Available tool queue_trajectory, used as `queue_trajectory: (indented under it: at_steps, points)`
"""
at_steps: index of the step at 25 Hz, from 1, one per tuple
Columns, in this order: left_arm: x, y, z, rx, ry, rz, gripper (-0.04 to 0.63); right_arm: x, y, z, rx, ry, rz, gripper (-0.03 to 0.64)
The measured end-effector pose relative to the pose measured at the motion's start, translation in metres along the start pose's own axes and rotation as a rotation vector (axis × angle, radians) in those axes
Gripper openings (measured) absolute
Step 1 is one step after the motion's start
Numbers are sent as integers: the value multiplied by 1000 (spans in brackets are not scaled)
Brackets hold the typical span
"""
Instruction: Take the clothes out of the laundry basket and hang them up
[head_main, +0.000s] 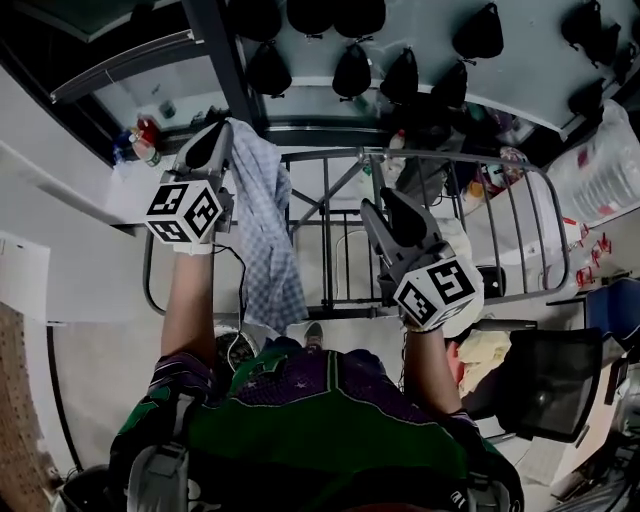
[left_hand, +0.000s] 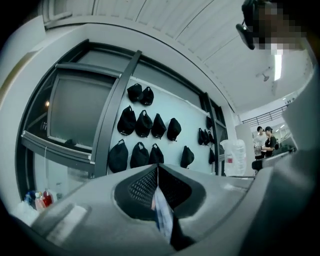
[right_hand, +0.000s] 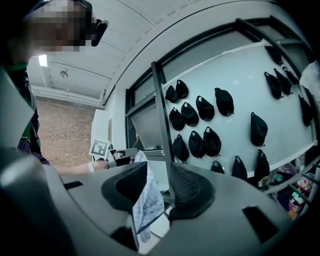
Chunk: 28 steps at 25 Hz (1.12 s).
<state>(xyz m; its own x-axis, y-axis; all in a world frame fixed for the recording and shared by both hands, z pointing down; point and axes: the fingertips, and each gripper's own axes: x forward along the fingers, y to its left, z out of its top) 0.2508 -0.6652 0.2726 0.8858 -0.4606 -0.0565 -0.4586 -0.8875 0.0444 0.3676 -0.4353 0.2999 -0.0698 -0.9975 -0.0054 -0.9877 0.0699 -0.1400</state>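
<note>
A blue checked cloth (head_main: 268, 225) hangs from my left gripper (head_main: 213, 140), which is shut on its top edge above the left end of a metal drying rack (head_main: 455, 160). In the left gripper view the jaws of the left gripper (left_hand: 157, 172) meet, with a strip of the cloth (left_hand: 162, 212) pinched between them. My right gripper (head_main: 384, 203) stands open over the rack's middle, to the right of the cloth and apart from it. In the right gripper view the right gripper (right_hand: 159, 172) holds nothing; the cloth (right_hand: 145, 200) hangs farther off behind its left jaw.
Black caps (head_main: 352, 72) hang on the pale wall behind the rack. A yellow cloth (head_main: 487, 352) lies low on the right beside a black chair (head_main: 550, 385). Bottles (head_main: 145, 140) stand on a ledge at the left. People (left_hand: 265, 141) stand far off.
</note>
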Motion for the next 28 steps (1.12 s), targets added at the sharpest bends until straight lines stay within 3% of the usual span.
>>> queue_trajectory:
  at_steps: [7,15,21,28]
  points:
    - [-43,15,-80,-61,147,47,20,16,22,-21,12,47,59,132]
    - [-94,30,-138,-107,257,111,20,24,38,-35,29,86,92,132]
    - [-129,30,-138,-116,239,141,20,24,48,-40,20,91,121,132]
    - [-198,72,-121,-102,202,321,20,27,77,-47,8,98,224,132]
